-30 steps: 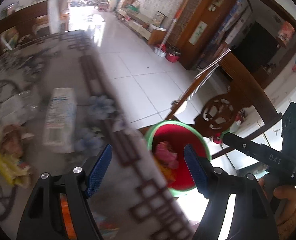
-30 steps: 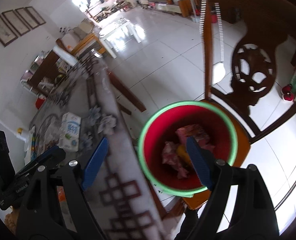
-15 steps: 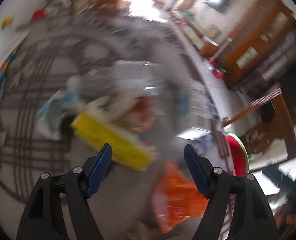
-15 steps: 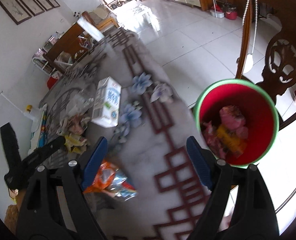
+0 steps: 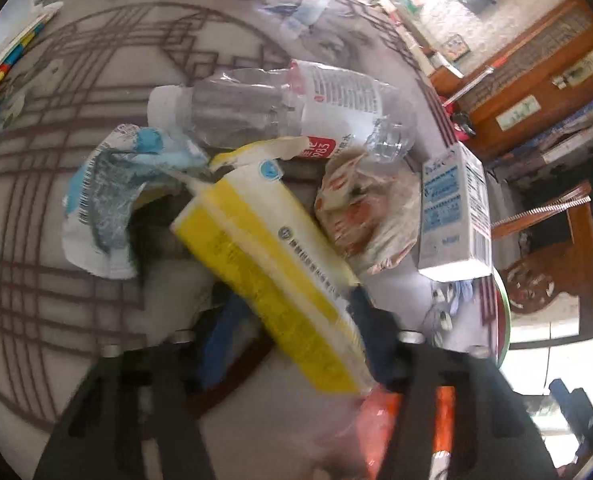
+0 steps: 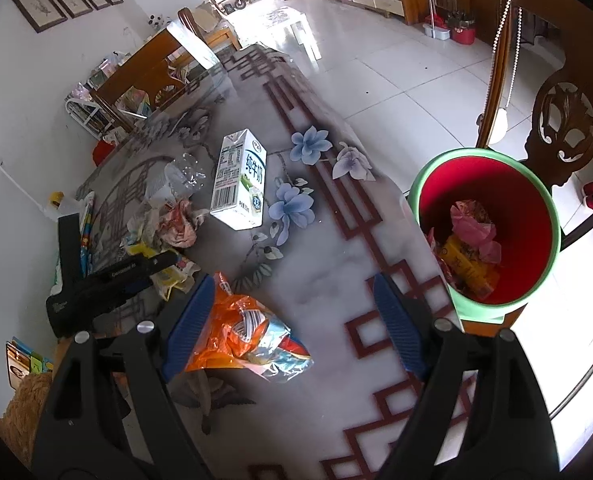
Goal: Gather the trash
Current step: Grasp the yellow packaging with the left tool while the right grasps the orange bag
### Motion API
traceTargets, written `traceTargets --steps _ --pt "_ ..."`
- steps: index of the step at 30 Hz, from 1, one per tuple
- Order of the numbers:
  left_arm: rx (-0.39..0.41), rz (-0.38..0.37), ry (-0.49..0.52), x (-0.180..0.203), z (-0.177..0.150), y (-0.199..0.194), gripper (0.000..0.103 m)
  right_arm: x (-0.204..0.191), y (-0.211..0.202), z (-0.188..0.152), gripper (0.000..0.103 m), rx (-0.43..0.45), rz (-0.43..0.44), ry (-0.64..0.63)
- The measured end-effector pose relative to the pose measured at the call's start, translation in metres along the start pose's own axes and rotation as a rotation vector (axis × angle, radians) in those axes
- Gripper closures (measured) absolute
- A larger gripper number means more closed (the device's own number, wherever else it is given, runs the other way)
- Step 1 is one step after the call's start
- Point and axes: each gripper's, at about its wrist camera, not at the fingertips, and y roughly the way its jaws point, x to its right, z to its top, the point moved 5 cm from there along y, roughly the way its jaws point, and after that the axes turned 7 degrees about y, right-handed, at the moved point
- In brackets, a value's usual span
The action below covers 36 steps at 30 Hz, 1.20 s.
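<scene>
Left gripper [image 5: 296, 336]: jaws have just been closing around the near end of the yellow carton [image 5: 272, 268]; blurred, but the pads look to be on it, so likely a grip. Right gripper [image 6: 292, 324]: jaws wide apart, holding nothing, hovering over the orange snack bag [image 6: 248, 332]. Landmark: red bin [image 6: 492, 236], green-rimmed, beside the table's edge, some wrappers inside. Carton lies far from the bin, in the pile with the crushed bottle [image 5: 280, 104]; milk carton [image 6: 240, 180] nearer. Step: pickup. Next: lift clear, carry over the rim, release.

Yellow carton [image 5: 272, 276], orange wrapper [image 6: 236, 332], red bin [image 6: 492, 232] green-rimmed.
</scene>
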Motion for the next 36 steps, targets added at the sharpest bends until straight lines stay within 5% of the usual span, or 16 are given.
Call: traceTargets --steps 4,10,15,18,22,29,34,36 --pt "-0.021 -0.034 0.043 -0.008 -0.009 -0.013 0.08 -0.009 0.009 -0.001 0.023 -0.023 0.006 -0.017" --pt "-0.031 0.023 0.172 -0.027 -0.027 -0.04 0.081 -0.029 0.035 -0.015 0.023 -0.119 0.018 -0.077" --pt "-0.029 0.059 0.181 -0.041 -0.03 -0.049 0.079 -0.037 0.064 -0.035 0.02 -0.219 0.009 -0.112" --pt "-0.015 0.048 0.18 -0.04 -0.031 -0.053 0.066 -0.038 0.079 -0.052 0.021 -0.27 -0.002 -0.123" --pt "0.017 0.043 0.204 -0.032 -0.034 -0.058 0.041 -0.044 0.076 -0.06 0.053 -0.276 0.041 -0.127" --pt "0.018 0.119 0.217 -0.028 -0.026 -0.039 0.037 -0.05 0.067 -0.062 0.06 -0.258 0.047 -0.171" --pt "0.001 0.145 0.209 -0.034 -0.031 -0.028 0.04 -0.049 0.064 -0.061 0.035 -0.249 0.047 -0.145" --pt "-0.005 0.138 0.207 -0.036 -0.035 -0.026 0.051 -0.052 0.064 -0.06 0.032 -0.247 0.05 -0.142"
